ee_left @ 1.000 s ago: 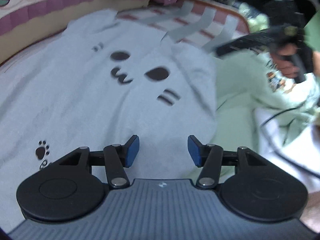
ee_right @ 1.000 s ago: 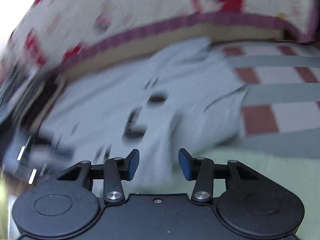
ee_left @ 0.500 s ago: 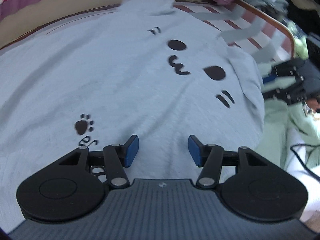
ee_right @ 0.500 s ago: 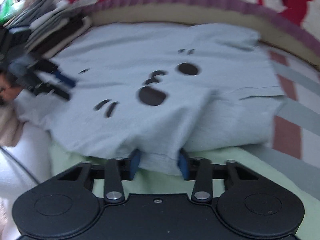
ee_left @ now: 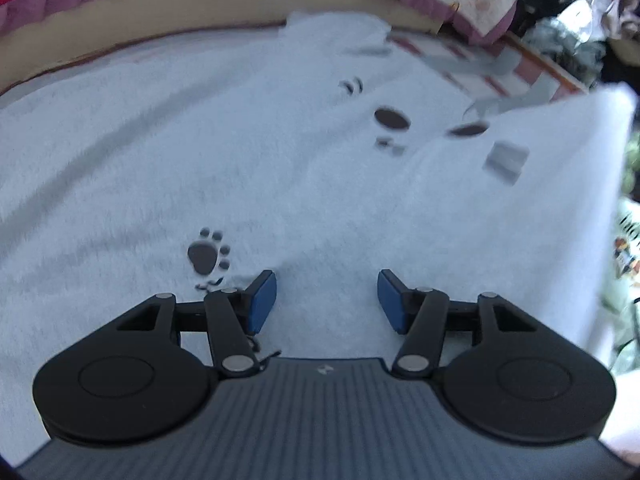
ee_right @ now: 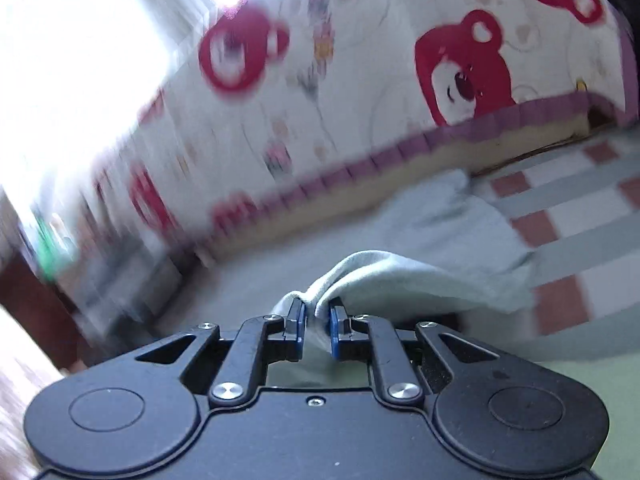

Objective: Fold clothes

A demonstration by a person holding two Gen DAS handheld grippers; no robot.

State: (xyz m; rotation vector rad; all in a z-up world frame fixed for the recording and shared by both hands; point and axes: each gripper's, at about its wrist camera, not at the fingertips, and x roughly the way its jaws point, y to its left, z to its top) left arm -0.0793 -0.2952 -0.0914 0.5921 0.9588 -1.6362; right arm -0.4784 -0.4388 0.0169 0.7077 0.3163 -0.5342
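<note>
Left claw (ee_left: pixel 327 300) hangs low over the pale grey cat-face T-shirt (ee_left: pixel 248 168), its blue pads spread wide with nothing between them. Blur smears the printed face; the mouth and far whiskers are hard to read, though the dark paw print (ee_left: pixel 206 256) beside the left pad is clear. Right claw (ee_right: pixel 317 326) is pressed onto a bunched edge of the shirt (ee_right: pixel 384 280), holding it raised off the bed; the right side of the garment rears up as a flap. The shirt lies spread on the red-checked bed sheet (ee_right: pixel 580 216), stretching toward the bear-print quilt (ee_right: pixel 400 80).
</note>
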